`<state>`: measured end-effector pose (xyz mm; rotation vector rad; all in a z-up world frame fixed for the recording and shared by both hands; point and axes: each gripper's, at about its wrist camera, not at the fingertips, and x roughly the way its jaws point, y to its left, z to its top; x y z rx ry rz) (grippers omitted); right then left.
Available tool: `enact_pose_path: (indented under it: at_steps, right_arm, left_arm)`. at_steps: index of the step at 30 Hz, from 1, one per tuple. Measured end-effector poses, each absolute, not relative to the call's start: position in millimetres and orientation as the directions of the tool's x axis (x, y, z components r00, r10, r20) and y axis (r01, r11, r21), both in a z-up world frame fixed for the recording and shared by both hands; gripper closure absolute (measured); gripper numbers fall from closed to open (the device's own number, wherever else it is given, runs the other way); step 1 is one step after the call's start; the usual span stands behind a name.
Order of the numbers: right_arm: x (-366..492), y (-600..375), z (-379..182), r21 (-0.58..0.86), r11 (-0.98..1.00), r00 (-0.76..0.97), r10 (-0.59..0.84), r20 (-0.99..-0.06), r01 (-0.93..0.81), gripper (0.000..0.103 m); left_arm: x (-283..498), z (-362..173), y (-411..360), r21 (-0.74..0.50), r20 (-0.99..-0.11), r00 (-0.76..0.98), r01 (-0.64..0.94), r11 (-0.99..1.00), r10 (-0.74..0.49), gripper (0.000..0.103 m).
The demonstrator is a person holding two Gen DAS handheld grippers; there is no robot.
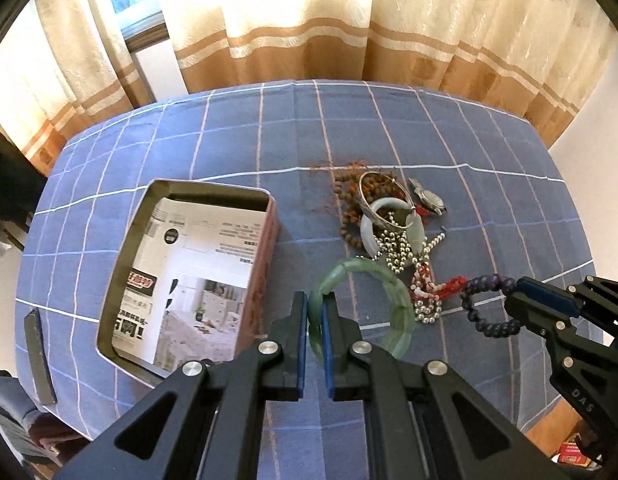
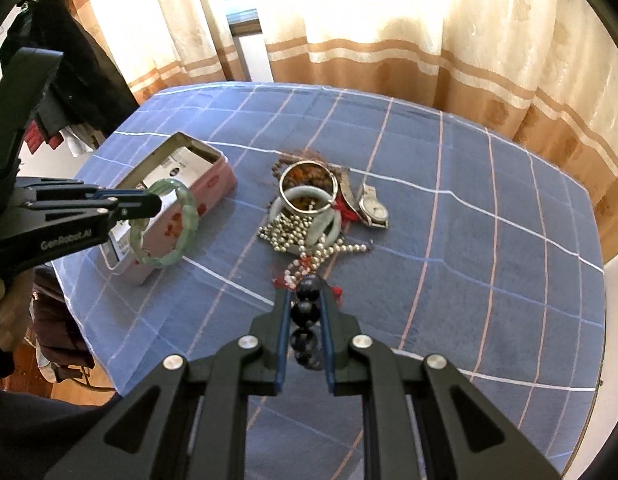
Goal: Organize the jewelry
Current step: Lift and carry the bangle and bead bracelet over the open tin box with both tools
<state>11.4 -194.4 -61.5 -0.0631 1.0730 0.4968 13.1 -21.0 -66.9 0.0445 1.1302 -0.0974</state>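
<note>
My left gripper [image 1: 315, 312] is shut on a green jade bracelet [image 1: 389, 280] and holds it above the cloth, just right of the open pink tin [image 1: 265, 256]. In the right wrist view the left gripper [image 2: 159, 204] holds the bracelet [image 2: 181, 236] beside the tin [image 2: 213, 180]. My right gripper [image 2: 307, 300] is shut on a dark purple bead bracelet [image 2: 307, 312], which also shows in the left wrist view [image 1: 481, 304] with the right gripper [image 1: 517, 300]. A jewelry pile lies mid-table: silver bangle [image 2: 307, 190], white jade bangle [image 1: 369, 236], silver bead chain [image 2: 285, 234], watch [image 2: 373, 206], brown beads [image 1: 349, 200].
The tin is lined with a printed leaflet [image 1: 197, 272]. A blue checked cloth [image 2: 489, 280] covers the round table. A dark flat strip [image 1: 39, 356] lies near the left edge. Curtains [image 1: 309, 20] hang behind the table. Dark clothes [image 2: 69, 80] hang at the left.
</note>
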Motion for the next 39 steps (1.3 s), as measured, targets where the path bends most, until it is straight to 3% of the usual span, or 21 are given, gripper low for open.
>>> enact_pose_path:
  at_steps: [39]
  right_arm:
    - [34.9, -79.8, -15.2, 0.219, 0.774, 0.357, 0.498, -0.790, -0.594, 0.086]
  left_arm:
    - [11.9, -51.7, 102.5, -0.012, -0.904, 0.427, -0.093, 0.996, 0.029, 0.097]
